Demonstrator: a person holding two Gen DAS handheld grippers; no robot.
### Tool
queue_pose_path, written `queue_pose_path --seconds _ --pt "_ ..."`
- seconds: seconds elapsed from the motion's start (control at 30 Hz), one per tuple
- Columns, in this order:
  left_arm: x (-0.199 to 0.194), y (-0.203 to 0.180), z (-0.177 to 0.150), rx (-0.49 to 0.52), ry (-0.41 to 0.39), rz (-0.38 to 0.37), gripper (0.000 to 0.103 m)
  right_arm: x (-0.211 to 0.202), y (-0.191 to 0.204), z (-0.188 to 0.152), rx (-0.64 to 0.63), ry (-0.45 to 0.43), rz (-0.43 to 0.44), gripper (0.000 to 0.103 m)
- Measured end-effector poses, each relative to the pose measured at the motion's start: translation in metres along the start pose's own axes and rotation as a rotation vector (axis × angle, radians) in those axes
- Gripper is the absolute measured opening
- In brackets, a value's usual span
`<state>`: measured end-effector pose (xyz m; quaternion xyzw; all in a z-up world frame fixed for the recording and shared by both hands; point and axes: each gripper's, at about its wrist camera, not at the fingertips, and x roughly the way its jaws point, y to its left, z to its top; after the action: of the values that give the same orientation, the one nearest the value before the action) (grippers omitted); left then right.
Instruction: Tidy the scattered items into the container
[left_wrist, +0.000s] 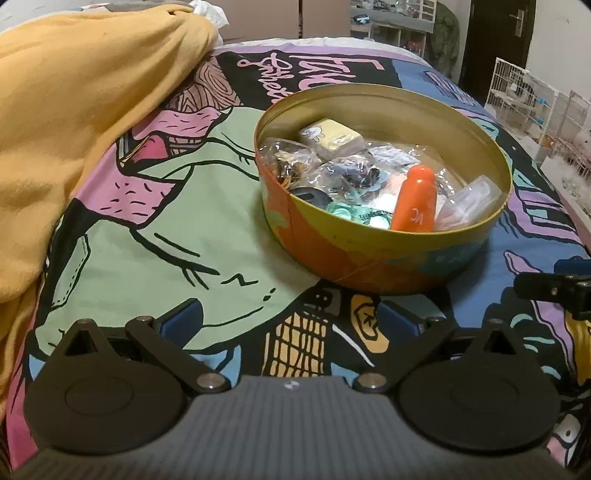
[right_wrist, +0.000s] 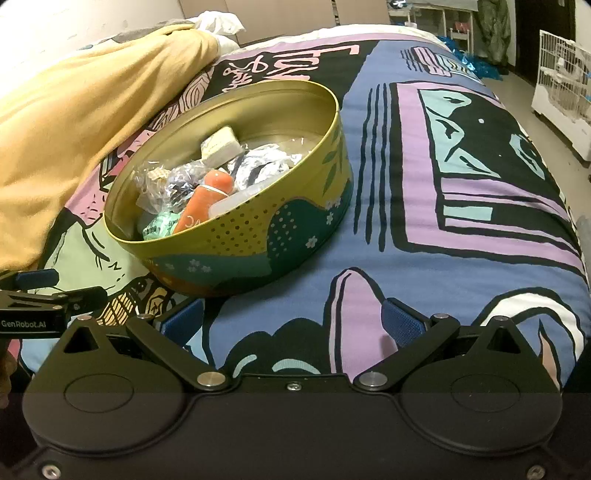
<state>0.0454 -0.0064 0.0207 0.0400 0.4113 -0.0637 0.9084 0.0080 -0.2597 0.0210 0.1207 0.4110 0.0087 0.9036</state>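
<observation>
Closing stage: round tin (left_wrist: 369, 258) holds the orange bottle (left_wrist: 413, 203) and packets; left gripper (left_wrist: 291, 317) and right gripper (right_wrist: 291, 317) both spread, empty; bedspread (right_wrist: 406, 221) apparently bare, so next likely a final check.

Left gripper (left_wrist: 291, 317) held low and level, its blue-padded fingers spread wide apart, holding nothing; right gripper (right_wrist: 291, 321) alongside, likewise low, fingers parted wide, nothing between them.

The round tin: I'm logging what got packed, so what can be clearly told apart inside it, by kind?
Inside the round yellow metal tin:
Orange plastic bottle: 1
Cream rectangular packet: 1
Teal-green round packet: 1
Clear plastic bags: several, overlapping, too tangled to count
Total clearly distinct: 3, plus the bags.
</observation>
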Motion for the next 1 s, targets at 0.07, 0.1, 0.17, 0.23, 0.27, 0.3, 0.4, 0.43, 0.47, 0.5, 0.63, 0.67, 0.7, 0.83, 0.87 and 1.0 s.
queue_pose_path --seconds 0.07,0.1,0.17,0.23,0.27,0.3,0.4,0.43,0.47,0.5,0.63,0.67,0.7,0.83,0.87,1.0 --pt "0.0 0.001 -0.001 -0.002 0.0 0.002 0.103 0.0 0.0 -0.001 -0.001 0.001 0.001 0.103" --pt "0.0 0.001 -0.001 -0.001 -0.001 0.005 0.103 0.0 0.0 -0.001 -0.003 0.0 0.001 0.103" --pt "0.0 0.002 -0.001 -0.004 -0.002 0.004 0.103 0.001 0.001 -0.001 -0.008 -0.001 -0.002 0.103" --pt "0.001 0.004 -0.002 -0.009 -0.002 0.002 0.103 0.001 0.002 -0.002 -0.017 0.001 -0.007 0.103" --pt "0.001 0.004 -0.003 -0.01 -0.001 0.002 0.103 0.002 0.003 -0.003 -0.024 0.002 -0.01 0.103" --pt "0.002 0.005 -0.004 -0.012 0.0 0.002 0.103 0.002 0.004 -0.003 -0.03 0.004 -0.013 0.103" --pt "0.004 0.007 -0.007 -0.021 -0.001 0.0 0.103 0.004 0.005 -0.005 -0.045 0.01 -0.023 0.103" --pt "0.004 0.009 -0.009 -0.024 -0.003 -0.003 0.103 0.004 0.006 -0.005 -0.048 0.011 -0.026 0.103" --pt "0.004 0.01 -0.011 -0.025 -0.007 -0.005 0.103 0.004 0.006 -0.006 -0.051 0.011 -0.029 0.103" --pt "0.005 0.011 -0.014 -0.024 -0.019 -0.007 0.103 0.005 0.006 -0.006 -0.054 0.012 -0.034 0.103" --pt "0.004 0.021 -0.026 -0.041 -0.07 -0.031 0.103 0.005 0.007 -0.008 -0.064 0.019 -0.056 0.103" --pt "0.004 0.023 -0.03 -0.042 -0.077 -0.033 0.103 0.005 0.008 -0.009 -0.068 0.021 -0.062 0.103" --pt "0.005 0.025 -0.034 -0.038 -0.079 -0.036 0.103 0.005 0.008 -0.009 -0.072 0.021 -0.068 0.103" --pt "0.004 0.028 -0.033 -0.057 -0.108 -0.059 0.103 0.004 0.011 -0.011 -0.089 0.018 -0.082 0.103" --pt "0.004 0.027 -0.033 -0.058 -0.119 -0.061 0.103 0.004 0.011 -0.011 -0.092 0.019 -0.084 0.103" --pt "0.005 0.024 -0.035 -0.047 -0.118 -0.065 0.103 0.005 0.008 -0.012 -0.073 0.023 -0.092 0.103"
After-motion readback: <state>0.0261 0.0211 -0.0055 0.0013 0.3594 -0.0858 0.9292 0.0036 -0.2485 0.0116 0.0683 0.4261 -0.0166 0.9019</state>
